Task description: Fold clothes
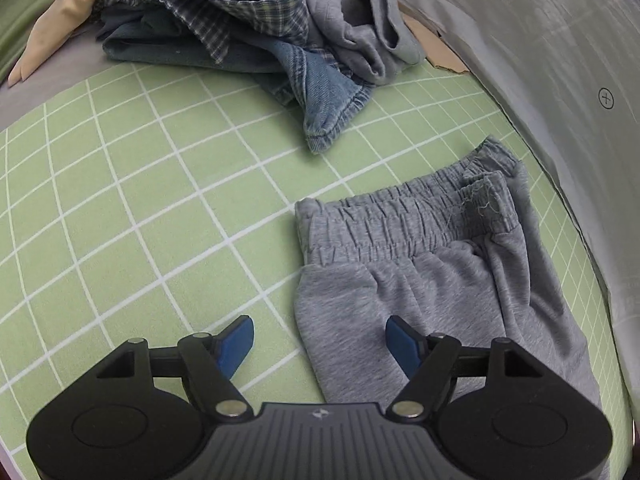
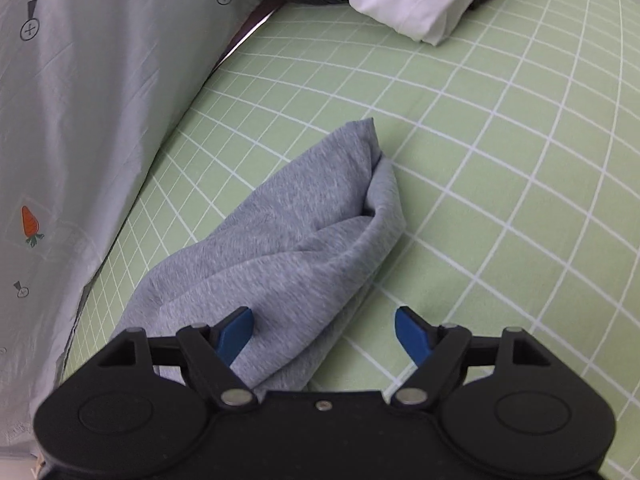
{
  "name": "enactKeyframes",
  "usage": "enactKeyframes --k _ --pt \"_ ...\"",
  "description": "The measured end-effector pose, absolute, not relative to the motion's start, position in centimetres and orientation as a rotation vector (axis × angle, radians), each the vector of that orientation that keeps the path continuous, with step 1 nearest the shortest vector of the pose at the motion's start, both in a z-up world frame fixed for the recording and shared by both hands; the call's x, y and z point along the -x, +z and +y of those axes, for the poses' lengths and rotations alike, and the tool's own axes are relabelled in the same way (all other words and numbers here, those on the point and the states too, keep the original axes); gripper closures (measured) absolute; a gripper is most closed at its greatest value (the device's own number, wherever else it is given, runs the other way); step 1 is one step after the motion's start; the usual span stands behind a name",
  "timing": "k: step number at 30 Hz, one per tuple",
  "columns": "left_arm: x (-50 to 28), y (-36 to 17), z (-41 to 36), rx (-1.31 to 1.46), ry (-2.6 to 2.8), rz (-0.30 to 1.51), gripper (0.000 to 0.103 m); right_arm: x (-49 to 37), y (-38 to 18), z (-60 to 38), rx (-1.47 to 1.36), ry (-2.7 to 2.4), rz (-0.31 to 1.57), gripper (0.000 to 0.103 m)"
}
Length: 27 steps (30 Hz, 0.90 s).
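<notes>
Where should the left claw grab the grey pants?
Probably the near corner of the elastic waistband on the grey pants. It is thick, bunched and lies flat, so it gives something to pinch. The open left gripper could come from the pants' bare left edge.

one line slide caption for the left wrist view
Open left gripper hovers at the edge of grey sweatpants on a green grid sheet.

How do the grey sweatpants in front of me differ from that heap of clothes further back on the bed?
The grey sweatpants lie flat and spread on the green grid sheet; the heap of clothes is crumpled and piled up. The sweatpants are one plain grey garment; the heap mixes plaid, denim, grey and beige pieces. The sweatpants lie right at the open left gripper; the heap sits beyond it. Both rest on the same sheet.
</notes>
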State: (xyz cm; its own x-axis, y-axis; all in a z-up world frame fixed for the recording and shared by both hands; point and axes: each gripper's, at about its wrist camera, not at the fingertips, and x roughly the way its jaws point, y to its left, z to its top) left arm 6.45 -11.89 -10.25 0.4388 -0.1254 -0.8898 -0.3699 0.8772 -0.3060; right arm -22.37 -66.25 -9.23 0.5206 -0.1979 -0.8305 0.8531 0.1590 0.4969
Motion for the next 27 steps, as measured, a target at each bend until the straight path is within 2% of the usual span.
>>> enactKeyframes --k 3,8,11,13,14,16,18,20,27 --pt "-6.9 -10.2 -12.7 0.489 0.144 1.115 0.030 22.6 -10.1 -66.3 -1.296 -0.805 0.694 0.025" --pt "-7.6 -10.2 -14.1 0.435 0.143 1.114 0.032 23.4 -9.9 -65.8 -1.339 -0.811 0.660 0.027" --pt "-7.7 -10.2 -14.6 0.395 0.150 1.104 0.038 23.7 -9.7 -66.2 -1.326 -0.814 0.640 0.037" --pt "-7.7 -10.2 -14.9 0.352 0.160 1.097 0.048 23.8 -9.7 -66.5 -1.320 -0.811 0.630 0.054" --pt "-7.7 -10.2 -15.0 0.340 0.162 1.096 0.051 23.8 -9.8 -66.6 -1.320 -0.808 0.627 0.058" --pt "-7.5 -10.1 -14.8 0.331 0.167 1.096 0.072 23.9 -9.7 -66.7 -1.307 -0.808 0.620 0.083" --pt "-7.6 -10.2 -14.4 0.355 0.157 1.104 0.089 23.9 -9.1 -66.7 -1.255 -0.816 0.624 0.098" --pt "-7.6 -10.4 -13.9 0.384 0.145 1.114 0.099 23.9 -8.2 -66.6 -1.195 -0.821 0.617 0.101" --pt "-7.1 -7.6 -12.9 0.407 0.113 1.033 0.101 24.9 -1.3 -66.8 -1.009 -0.821 0.439 0.102"
